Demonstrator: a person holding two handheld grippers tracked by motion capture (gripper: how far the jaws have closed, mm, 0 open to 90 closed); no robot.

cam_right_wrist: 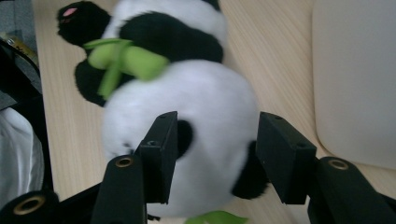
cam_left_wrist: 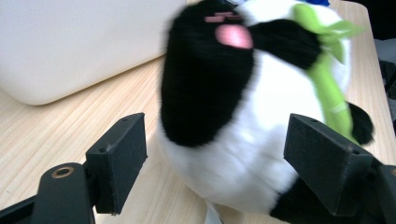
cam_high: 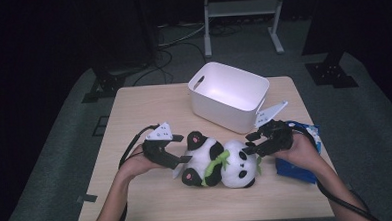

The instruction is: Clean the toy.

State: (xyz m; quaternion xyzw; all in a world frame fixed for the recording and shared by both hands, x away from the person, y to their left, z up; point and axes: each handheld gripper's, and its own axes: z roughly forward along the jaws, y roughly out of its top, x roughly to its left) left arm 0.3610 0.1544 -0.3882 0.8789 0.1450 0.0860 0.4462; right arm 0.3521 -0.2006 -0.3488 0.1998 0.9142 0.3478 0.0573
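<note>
Between both spread claws (cam_high: pixel 182 158) (cam_high: pixel 251 143) lies the panda plush (cam_high: pixel 219 164).

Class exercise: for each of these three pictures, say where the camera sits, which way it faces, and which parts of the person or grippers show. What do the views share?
High view: above the table, facing forward and down; forearms, left gripper, right gripper.
Left gripper view: rides that gripper, faces the panda's body between open jaws.
Right gripper view: rides that gripper, faces the panda's head.
Shared: panda, white bin, wooden table.
</note>
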